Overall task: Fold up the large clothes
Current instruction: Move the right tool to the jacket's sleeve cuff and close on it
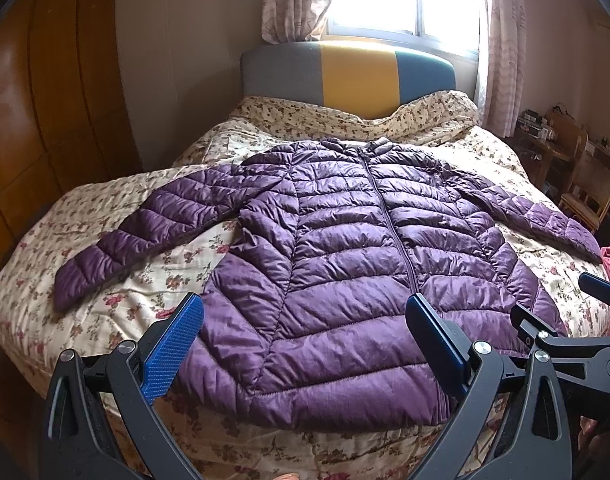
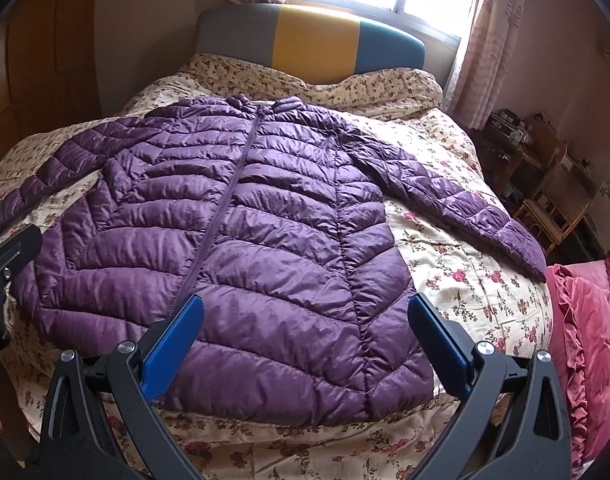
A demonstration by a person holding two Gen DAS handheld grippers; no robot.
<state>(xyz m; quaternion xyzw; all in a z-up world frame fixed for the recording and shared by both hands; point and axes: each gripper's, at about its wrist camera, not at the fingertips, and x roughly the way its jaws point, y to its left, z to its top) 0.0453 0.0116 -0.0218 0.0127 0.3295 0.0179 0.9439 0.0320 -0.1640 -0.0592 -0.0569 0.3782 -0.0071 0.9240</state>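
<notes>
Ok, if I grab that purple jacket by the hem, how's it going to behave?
The jacket is quilted and puffy, so it is probably light for its bulk and will likely drape limp from the pinch. Its shell looks shiny, so it may slip against the fingers and slide easily over the bedspread. The spread sleeves will probably trail behind.

no text, label, brand, number or sign can be read in either view. the purple jacket (image 1: 345, 248) shows only plain quilted fabric and a zip, with no readable tag or logo. the floral bedspread (image 1: 153, 292) carries a flower print and no lettering. the small items on the desk (image 1: 545, 140) at about 2 o'clock are too small and blurred to make out any writing.
</notes>
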